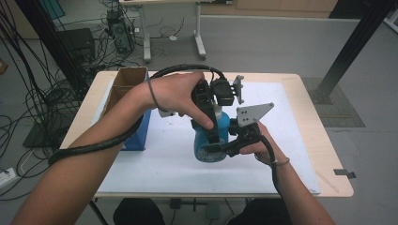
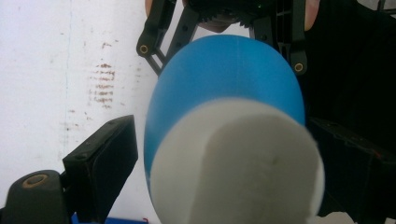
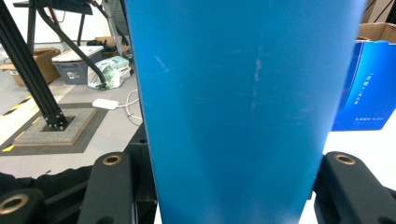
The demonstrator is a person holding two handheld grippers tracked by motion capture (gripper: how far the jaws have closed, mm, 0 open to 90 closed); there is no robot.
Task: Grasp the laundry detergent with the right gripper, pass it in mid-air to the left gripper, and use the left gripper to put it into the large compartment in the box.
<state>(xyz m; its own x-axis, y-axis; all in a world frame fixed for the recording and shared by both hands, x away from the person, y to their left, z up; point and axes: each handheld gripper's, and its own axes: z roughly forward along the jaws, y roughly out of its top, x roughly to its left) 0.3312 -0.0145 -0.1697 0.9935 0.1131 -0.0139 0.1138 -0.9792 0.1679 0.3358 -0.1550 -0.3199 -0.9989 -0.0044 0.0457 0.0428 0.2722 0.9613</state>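
A blue bottle (image 1: 224, 124) with a white cap (image 2: 236, 168) stands upright on the white mat (image 1: 159, 164) at mid table. My right gripper (image 1: 219, 148) comes in level from the right and is shut on the bottle's lower body; in the right gripper view the blue wall (image 3: 238, 107) sits tight between both jaws (image 3: 224, 191). My left gripper (image 1: 210, 123) reaches down from above. In the left gripper view its jaws straddle the cap (image 2: 224, 158), with a thin gap at the left jaw, so it stands open. Hands hide the cap in the high view.
A blue carton (image 1: 137, 125) with open cardboard flaps stands on the mat to the bottle's left, also seen in the right gripper view (image 3: 369, 88). The wooden table edge (image 1: 338, 187) runs close on the right. Cables trail from both grippers across the left of the table.
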